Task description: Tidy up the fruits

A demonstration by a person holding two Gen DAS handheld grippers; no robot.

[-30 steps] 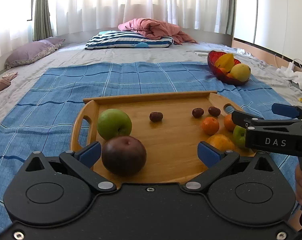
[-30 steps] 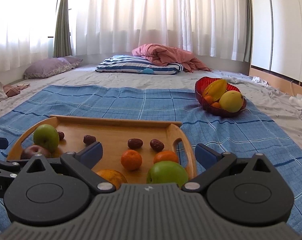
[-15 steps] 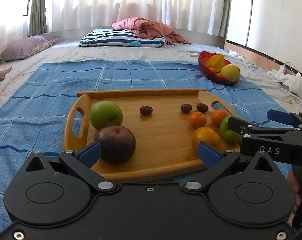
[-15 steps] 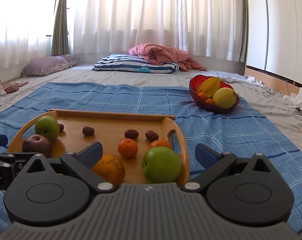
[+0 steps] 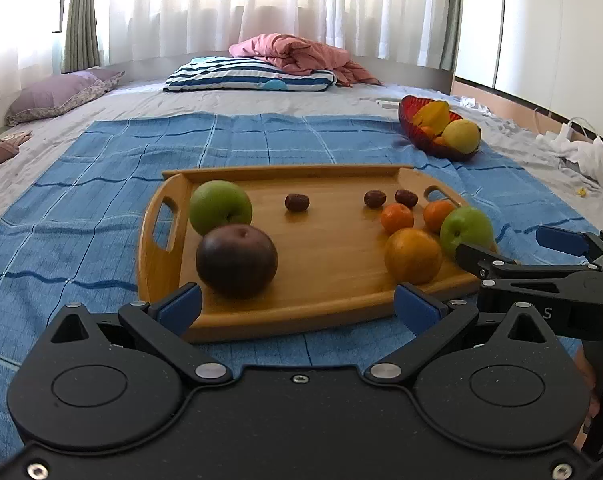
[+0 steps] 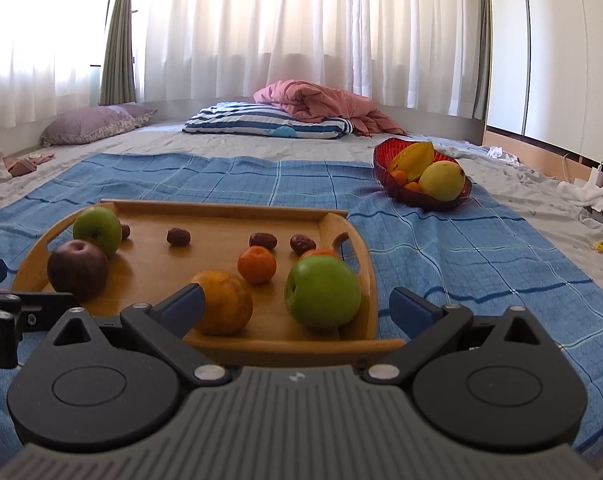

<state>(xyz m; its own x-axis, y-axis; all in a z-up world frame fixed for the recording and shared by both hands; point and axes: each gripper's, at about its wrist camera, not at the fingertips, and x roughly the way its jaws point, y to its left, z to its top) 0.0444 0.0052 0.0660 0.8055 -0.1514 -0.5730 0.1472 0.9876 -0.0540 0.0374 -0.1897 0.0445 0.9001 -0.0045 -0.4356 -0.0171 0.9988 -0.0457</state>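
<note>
Both tools, the left tool (image 5: 297,307) and right tool (image 6: 296,307), have backed off the tray (image 5: 333,264).

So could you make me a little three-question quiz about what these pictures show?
1. True or false: the left claw is holding the dark apple.
2. How many green apples lie on the wooden tray?
3. Where is the starfruit? A) on the tray B) in the red bowl C) on the striped pillow

Key: 1 false, both the left and the right claw are open and empty; 2 two; 3 B.
</note>
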